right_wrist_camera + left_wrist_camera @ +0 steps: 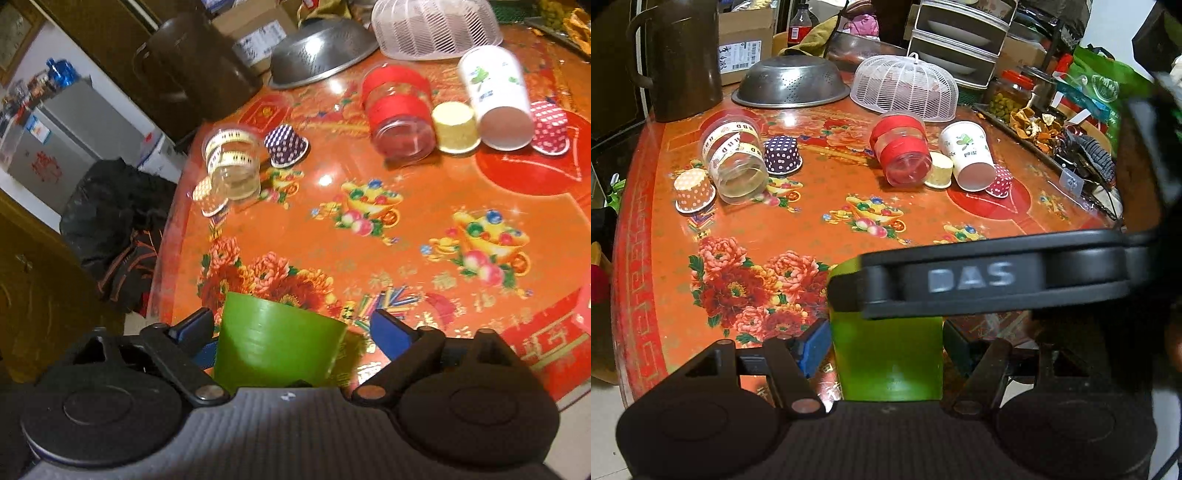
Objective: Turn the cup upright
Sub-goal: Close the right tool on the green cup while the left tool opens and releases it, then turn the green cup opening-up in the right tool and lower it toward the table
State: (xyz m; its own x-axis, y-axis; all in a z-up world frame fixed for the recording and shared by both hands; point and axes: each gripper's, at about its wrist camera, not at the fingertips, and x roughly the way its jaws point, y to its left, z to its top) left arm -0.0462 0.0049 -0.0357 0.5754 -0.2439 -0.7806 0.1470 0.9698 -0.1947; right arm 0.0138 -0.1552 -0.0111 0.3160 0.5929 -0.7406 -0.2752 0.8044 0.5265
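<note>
A green cup [886,354] stands near the table's front edge, between the blue-padded fingers of my left gripper [882,347]. The jaws stand wide on either side of it; I cannot tell if they touch. My right gripper's black arm, marked DAS [993,277], crosses over the cup's top in the left wrist view. In the right wrist view the green cup [277,343] sits between the open fingers of my right gripper [295,332], with a gap on the right side.
Further back on the red floral table [923,221] lie a clear jar [735,162], a red-banded jar [901,147] and a white paper cup [967,155] on their sides, among small dotted cups. Behind stand a steel colander [790,83], a white mesh cover [905,88] and a dark jug [679,59].
</note>
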